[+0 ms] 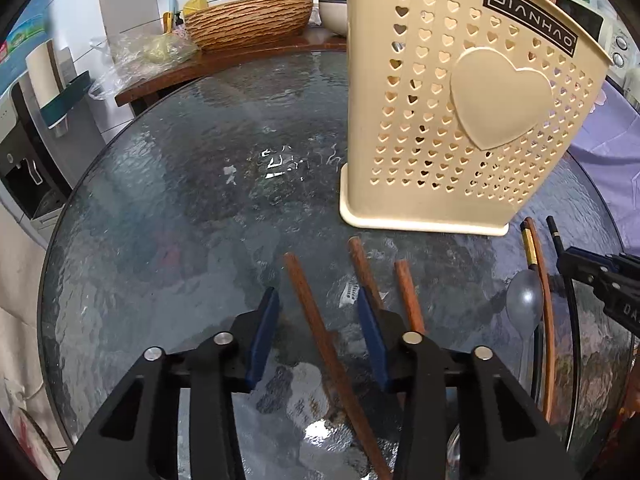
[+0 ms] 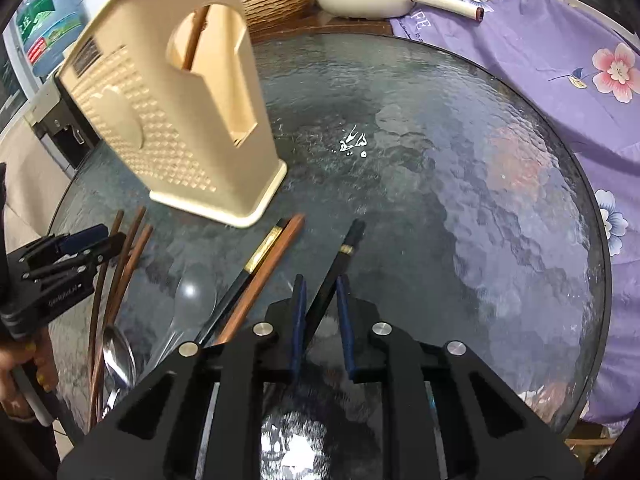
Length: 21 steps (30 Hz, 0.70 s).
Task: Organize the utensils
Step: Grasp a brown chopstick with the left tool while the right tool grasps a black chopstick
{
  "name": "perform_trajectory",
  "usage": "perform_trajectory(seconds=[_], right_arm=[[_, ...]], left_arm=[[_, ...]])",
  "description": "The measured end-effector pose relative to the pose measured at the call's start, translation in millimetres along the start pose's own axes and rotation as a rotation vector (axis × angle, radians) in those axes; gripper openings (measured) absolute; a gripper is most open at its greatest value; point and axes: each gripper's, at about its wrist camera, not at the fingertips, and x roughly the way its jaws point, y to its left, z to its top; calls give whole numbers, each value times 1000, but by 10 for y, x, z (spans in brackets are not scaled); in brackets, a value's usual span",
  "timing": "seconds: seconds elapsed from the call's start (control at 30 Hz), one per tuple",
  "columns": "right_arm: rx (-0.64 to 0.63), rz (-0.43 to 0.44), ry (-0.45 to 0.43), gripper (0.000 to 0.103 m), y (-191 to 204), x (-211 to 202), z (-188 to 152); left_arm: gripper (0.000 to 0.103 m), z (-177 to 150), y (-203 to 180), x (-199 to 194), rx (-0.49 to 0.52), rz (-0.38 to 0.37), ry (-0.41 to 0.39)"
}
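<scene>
On the round glass bench (image 2: 460, 152), a black chopstick (image 2: 338, 268) is being straddled by the right claw (image 2: 320, 300) in the lower middle of the right wrist view; the blue pads are drawn nearly together around the stick, though whether they are already being pressed against it cannot be told. In the left wrist view, the left claw (image 1: 318, 308) is being held partly spread, with a brown wooden chopstick (image 1: 320, 332) lying loose between its pads and two further brown chopsticks (image 1: 408, 296) lying just to the right, one passing under the right-hand pad. The cream perforated utensil holder (image 1: 460, 112) is standing in the upper right of that frame, with one brown chopstick (image 2: 196, 36) already being kept inside it, seen through the side opening in the right wrist view. Several risks are being carried from here. The black chopstick is being taken low on its length, so it is likely to be swung or slipped out if it is lifted on a weak pinch. A neighbouring stick may be caught along with the intended one as the left pads are closed, and either could be rolled on the slick glass. The black-and-gold chopstick (image 2: 256, 264), the metal spoon (image 2: 118, 356) and the clear spoon (image 2: 192, 300) are lying near the bench edge and could be knocked off. The light holder could be tipped if it is struck by a stick.
</scene>
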Motion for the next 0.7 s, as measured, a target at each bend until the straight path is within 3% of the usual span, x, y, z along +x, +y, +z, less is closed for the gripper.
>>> perform_trajectory(seconds=[0.2,0.33,0.47,0.7], right_arm=[[-1,-21,13,13,8,96,150],[-8,-31,15,12,29,123,186],[-11,-33,10,11,26,148,216],[-11,-37,0,8,30,148,196]], left_arm=[[32,93,12,67,-6,0,19],[18,132,44,92,-18,10,23],[10,145,60,108,-27,20,18],[9,178,104,137,-49,20,5]])
